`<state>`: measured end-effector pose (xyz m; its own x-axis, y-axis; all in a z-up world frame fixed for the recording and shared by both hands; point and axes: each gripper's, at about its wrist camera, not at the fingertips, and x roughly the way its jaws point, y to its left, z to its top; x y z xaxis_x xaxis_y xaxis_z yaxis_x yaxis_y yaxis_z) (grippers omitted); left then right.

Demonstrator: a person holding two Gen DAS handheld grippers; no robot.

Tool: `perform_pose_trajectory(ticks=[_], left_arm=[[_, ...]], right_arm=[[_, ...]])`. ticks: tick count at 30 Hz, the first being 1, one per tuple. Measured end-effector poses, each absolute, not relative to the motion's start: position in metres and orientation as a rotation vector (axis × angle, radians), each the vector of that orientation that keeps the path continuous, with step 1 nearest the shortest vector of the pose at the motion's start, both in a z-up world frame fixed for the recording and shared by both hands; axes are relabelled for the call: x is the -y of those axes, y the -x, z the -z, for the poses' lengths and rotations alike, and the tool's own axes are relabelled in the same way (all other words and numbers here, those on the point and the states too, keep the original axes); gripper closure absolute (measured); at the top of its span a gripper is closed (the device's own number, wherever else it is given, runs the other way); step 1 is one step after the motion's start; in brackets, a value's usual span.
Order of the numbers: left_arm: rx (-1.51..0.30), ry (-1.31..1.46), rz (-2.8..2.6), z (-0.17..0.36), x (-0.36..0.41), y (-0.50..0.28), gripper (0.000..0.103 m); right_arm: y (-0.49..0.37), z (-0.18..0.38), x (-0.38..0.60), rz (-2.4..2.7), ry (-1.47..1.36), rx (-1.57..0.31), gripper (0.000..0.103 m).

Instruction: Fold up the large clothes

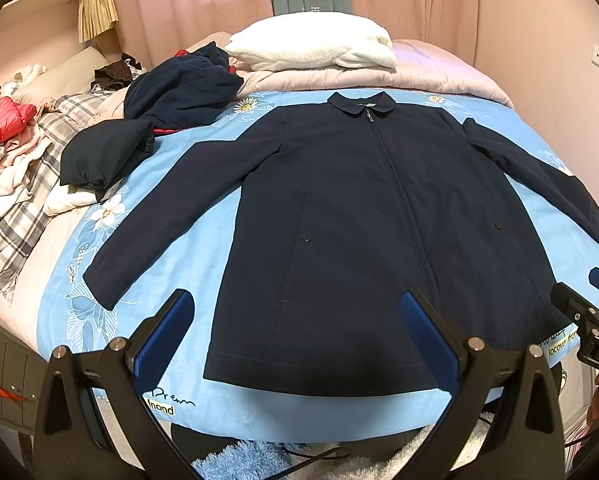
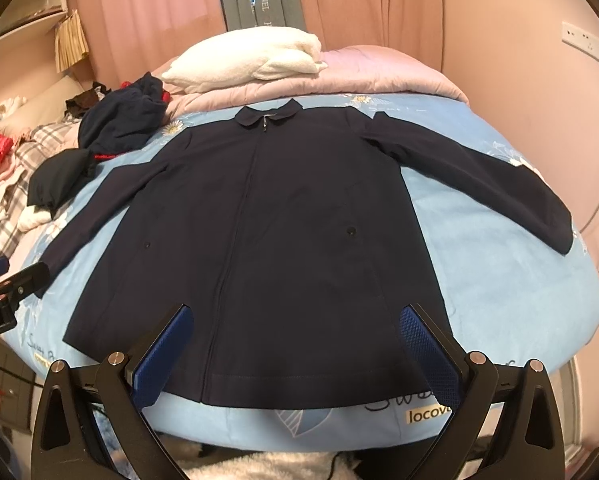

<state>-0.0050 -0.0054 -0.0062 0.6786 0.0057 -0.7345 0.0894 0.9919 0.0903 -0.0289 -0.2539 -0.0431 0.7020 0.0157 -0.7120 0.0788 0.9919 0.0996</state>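
Observation:
A dark navy zip-up jacket (image 1: 359, 216) lies flat and face up on the light blue bedspread (image 1: 187, 248), collar at the far end, both sleeves spread outward. In the right wrist view the same jacket (image 2: 267, 220) fills the middle. My left gripper (image 1: 295, 300) hovers open just short of the jacket's hem, left of the zipper, holding nothing. My right gripper (image 2: 297, 312) is open too, above the hem on the right half. The right gripper's tip (image 1: 595, 292) shows at the left view's right edge, and the left gripper's tip (image 2: 3, 276) at the right view's left edge.
Crumpled dark garments (image 1: 171, 92) and a folded dark piece (image 1: 103, 152) lie left of the jacket. A pile of plaid, pink and red clothes (image 1: 15, 152) covers the far left. A white fluffy blanket (image 1: 311, 48) rests on a pink quilt (image 1: 439, 72) behind the collar. Pink curtains hang behind.

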Motion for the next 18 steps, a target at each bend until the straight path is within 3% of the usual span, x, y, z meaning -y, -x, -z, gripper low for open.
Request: perform_pose_trajectory(ticks=[12,18], left_arm=[[-0.826,-0.119,0.048,0.008,0.004,0.004,0.0],[-0.847,0.101,0.204,0.021,-0.018,-0.008,0.0]], right_arm=[[0.028,0.044,0.256,0.03,-0.133,-0.791,0.001],[0.034,0.051,0.311,-0.221,-0.465,-0.626,0.001]])
